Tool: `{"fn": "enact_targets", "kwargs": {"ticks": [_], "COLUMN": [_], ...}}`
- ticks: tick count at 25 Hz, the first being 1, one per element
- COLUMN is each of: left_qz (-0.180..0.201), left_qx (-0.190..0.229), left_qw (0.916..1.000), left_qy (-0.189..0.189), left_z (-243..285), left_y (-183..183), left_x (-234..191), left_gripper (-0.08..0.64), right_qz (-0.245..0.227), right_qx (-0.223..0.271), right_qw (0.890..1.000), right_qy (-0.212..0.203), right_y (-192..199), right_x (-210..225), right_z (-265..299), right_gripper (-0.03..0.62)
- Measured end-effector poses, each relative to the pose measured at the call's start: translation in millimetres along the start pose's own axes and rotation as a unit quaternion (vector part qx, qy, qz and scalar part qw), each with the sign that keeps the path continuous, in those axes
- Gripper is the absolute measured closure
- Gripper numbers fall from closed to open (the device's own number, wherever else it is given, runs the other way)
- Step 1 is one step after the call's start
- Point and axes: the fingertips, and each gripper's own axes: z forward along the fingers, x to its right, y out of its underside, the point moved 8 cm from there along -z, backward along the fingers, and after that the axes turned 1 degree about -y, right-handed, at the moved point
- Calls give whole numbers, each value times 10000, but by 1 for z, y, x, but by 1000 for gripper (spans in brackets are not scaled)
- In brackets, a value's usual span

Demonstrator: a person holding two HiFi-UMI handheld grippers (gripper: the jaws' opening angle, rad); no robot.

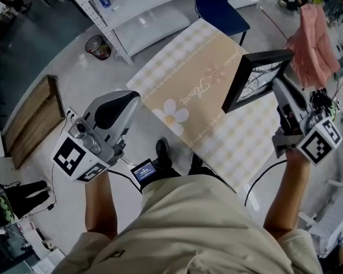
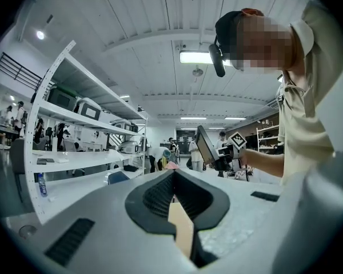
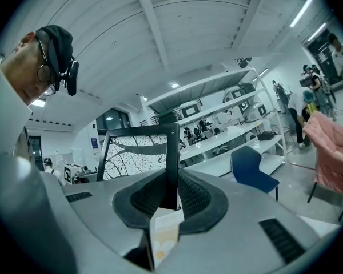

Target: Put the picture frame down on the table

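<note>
A black picture frame (image 1: pixel 257 79) with a branch-pattern print hangs in the air above the right edge of the table (image 1: pixel 183 73), which has a yellow checked cloth with a flower on it. My right gripper (image 1: pixel 278 87) is shut on the frame's edge. In the right gripper view the frame (image 3: pixel 138 153) stands upright, its right bar pinched between the jaws of that gripper (image 3: pixel 171 192). My left gripper (image 1: pixel 132 100) is held at the table's near left corner, shut with nothing in it (image 2: pixel 174 178). The left gripper view shows the frame (image 2: pixel 206 144) far off.
A blue chair (image 1: pixel 220 4) stands at the table's far end, with white shelving (image 1: pixel 143 16) and a bin (image 1: pixel 98 47) to the left. A wooden board (image 1: pixel 34 119) lies on the floor at left. Pink cloth (image 1: pixel 314 39) hangs at right.
</note>
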Motion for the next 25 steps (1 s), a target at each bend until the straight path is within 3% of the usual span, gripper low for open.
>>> {"fn": "enact_targets", "kwargs": {"ticks": [14, 19, 25], "left_qz": [-87, -110, -129], "left_qx": [277, 308, 244], "left_qw": [9944, 9917, 9900], "left_qy": [1015, 1243, 1380], "left_z": [-8, -6, 14], "left_y": [-1, 2, 13], "left_x": [-147, -179, -187], "left_gripper": [552, 554, 552], "right_qz": [122, 150, 159], "right_qx": [165, 174, 147], "right_qw": [9947, 9930, 9909], "right_qy": [1011, 1161, 1327], "right_y": [5, 8, 17], "right_x": [-48, -58, -47], "right_z": [94, 115, 117], "right_gripper": [531, 531, 531]}}
